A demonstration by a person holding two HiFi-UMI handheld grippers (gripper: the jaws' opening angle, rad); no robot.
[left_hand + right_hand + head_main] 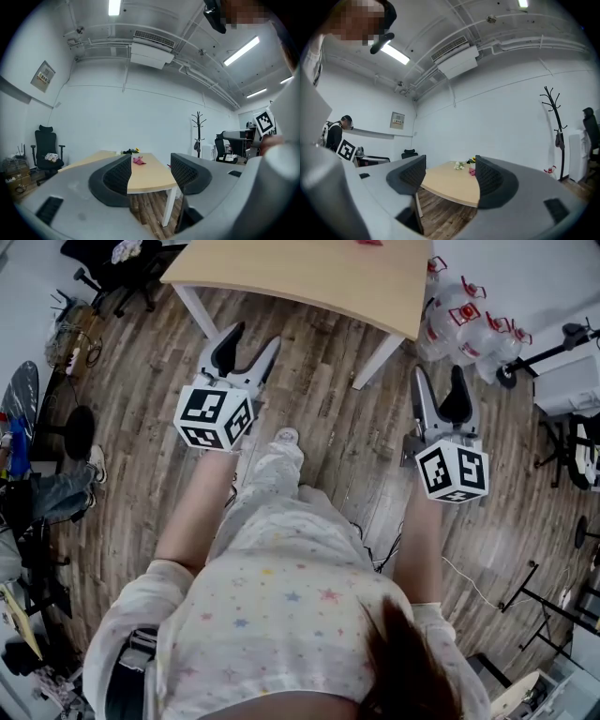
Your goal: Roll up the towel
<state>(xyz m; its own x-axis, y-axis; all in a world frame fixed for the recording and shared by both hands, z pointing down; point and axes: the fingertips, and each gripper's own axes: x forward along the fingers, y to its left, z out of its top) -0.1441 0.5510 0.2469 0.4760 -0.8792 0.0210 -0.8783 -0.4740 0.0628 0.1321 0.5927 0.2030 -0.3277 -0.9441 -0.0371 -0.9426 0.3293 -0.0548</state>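
Above the wood-plank floor [141, 399], the left gripper [255, 334] and right gripper [439, 371] are held with ribbed black jaws spread wide, nothing gripped between them. On the smooth, rounded light-wood table [309, 277] ahead, a small crumpled pink cloth [138, 161], apparently the towel, is seen lying.

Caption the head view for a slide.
Person holds left gripper and right gripper, both open and empty, before a wooden table.

Head cam: looks steeply down over my torso, left gripper [255, 334] and right gripper [438, 371] close below, table [309, 277] edge at top. Gripper cams: ride right behind my jaws, facing level across the room. All three share that table.
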